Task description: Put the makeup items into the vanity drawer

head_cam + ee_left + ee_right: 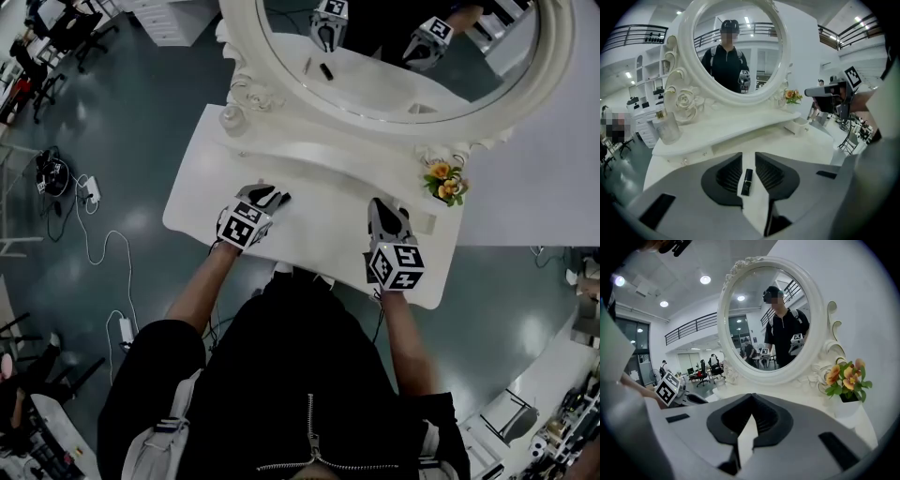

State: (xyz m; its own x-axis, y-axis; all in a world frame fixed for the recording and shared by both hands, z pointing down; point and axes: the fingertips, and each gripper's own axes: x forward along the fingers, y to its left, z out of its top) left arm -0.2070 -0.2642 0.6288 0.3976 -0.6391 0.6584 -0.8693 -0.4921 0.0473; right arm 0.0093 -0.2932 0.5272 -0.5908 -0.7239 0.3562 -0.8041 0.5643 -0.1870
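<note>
The lipstick (746, 182) lies on the vanity top (319, 239) between the left gripper's (270, 197) parted jaws, unpinched (nothing looks stowed yet). The right gripper (752, 397) is closed, empty; the small drawer (800, 125), far right, awaits it.

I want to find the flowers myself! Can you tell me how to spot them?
Find the big oval mirror on the white vanity. At the right foot of its frame sits a small pot of flowers. Their orange petals and green leaves are the only bright colour among all that white.
</note>
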